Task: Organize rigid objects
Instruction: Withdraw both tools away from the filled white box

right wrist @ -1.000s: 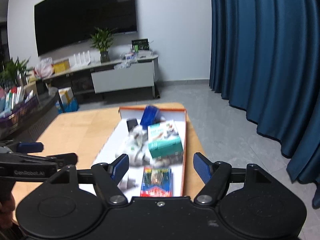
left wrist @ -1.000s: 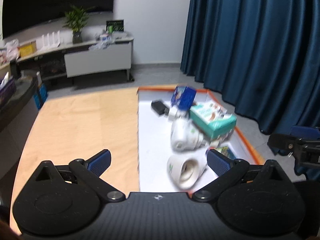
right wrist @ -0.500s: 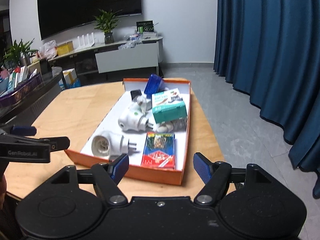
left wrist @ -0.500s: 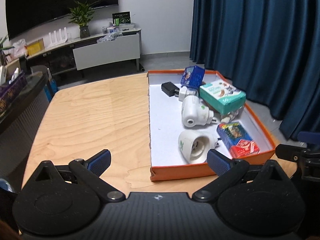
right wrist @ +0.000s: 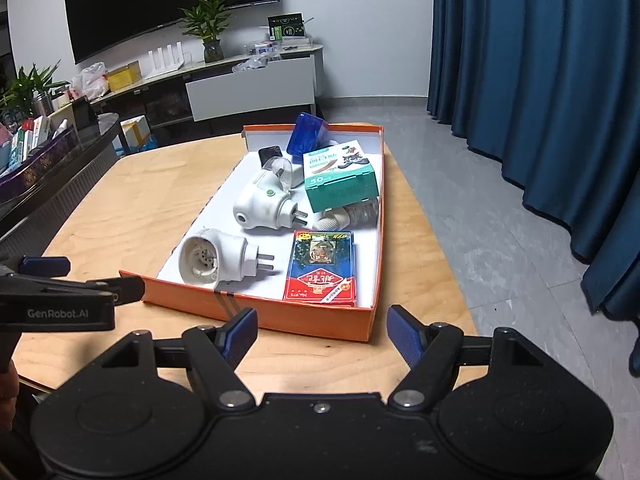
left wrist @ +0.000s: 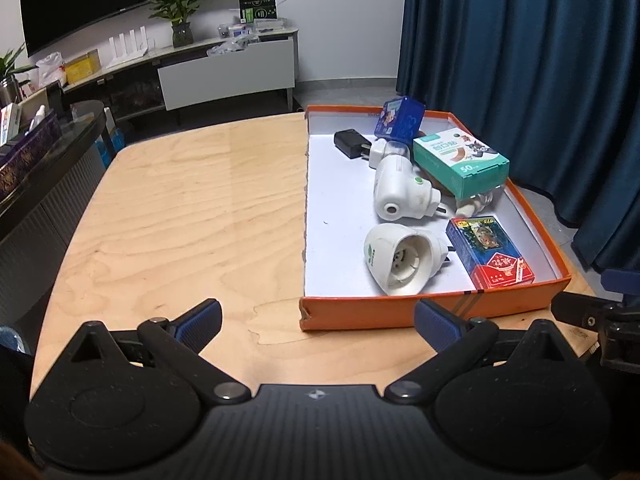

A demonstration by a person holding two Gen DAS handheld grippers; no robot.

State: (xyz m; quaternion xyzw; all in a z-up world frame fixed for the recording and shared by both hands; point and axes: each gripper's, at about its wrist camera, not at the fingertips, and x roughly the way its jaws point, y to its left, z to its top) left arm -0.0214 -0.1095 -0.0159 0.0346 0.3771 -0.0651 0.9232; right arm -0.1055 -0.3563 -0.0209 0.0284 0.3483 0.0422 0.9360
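Note:
An orange shallow box [left wrist: 400, 312] [right wrist: 256, 312] lies on the right side of a wooden table [left wrist: 180, 220]. In it are two white plug-in devices [left wrist: 400, 258] [right wrist: 216, 258], a red-and-blue card pack [left wrist: 490, 250] [right wrist: 322, 266], a teal carton [left wrist: 460, 162] [right wrist: 340, 178], a blue box [left wrist: 400, 120] [right wrist: 308, 136] and a black charger [left wrist: 350, 142]. My left gripper [left wrist: 316, 320] hangs open above the table's near edge, short of the box's front left corner. My right gripper [right wrist: 322, 330] is open too, just before the box's near right corner. Neither holds anything.
Dark blue curtains [right wrist: 540, 80] hang at the right over grey floor. A low media cabinet [left wrist: 224, 76] with a plant, boxes and a wall screen stands at the back. A dark counter [left wrist: 36, 168] with cartons borders the table's left side.
Both views have tilted downward and sharpened; the box and table edge now sit higher and fuller in frame. Both grippers stayed open and nothing in the box moved.

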